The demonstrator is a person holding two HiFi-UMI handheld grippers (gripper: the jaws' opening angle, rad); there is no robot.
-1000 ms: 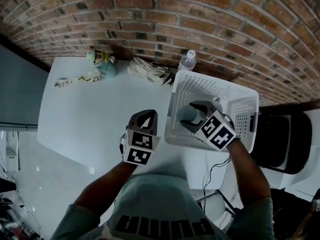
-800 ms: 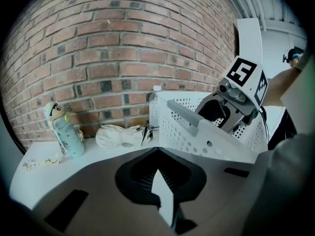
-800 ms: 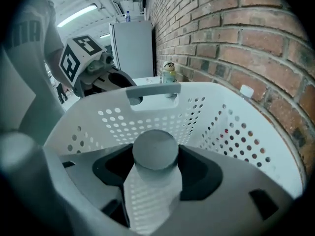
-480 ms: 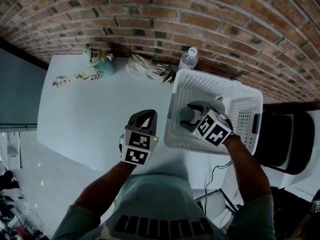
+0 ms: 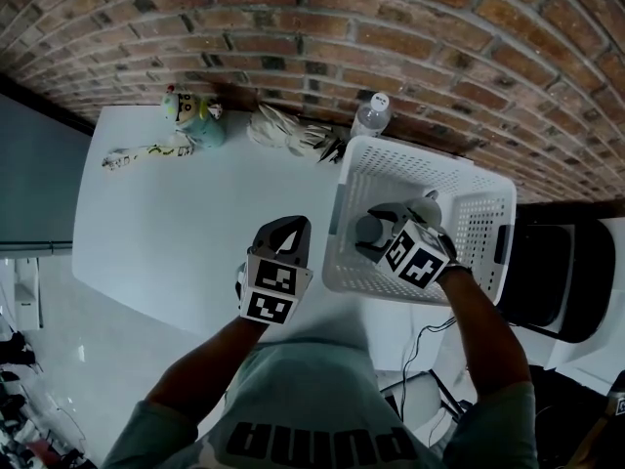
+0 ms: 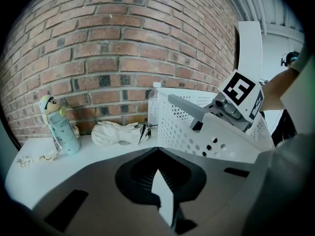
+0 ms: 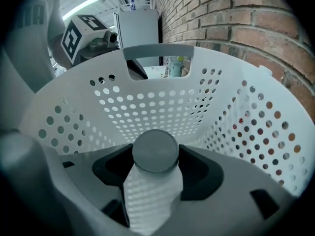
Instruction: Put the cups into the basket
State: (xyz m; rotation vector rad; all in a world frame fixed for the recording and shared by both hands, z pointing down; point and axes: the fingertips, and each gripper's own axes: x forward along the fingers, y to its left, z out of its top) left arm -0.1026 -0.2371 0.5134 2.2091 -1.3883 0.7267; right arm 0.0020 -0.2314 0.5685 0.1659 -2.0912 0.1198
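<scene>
Fingers (image 7: 203,173) of right gripper (image 7: 155,162) clamp cup (image 7: 155,150), rim hidden, inside basket (image 7: 162,107); left gripper (image 6: 158,178) closed.

Head view steeply downward, gripper views close, all sharing basket (image 5: 480,225)

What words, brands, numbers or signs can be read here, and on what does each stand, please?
"PUMA", upside down in the head view, on the person's shirt.
Print on the teal bottle: too small to read.
The marker cubes: black-and-white patterns only, no words.
The cup: no print shows.
</scene>
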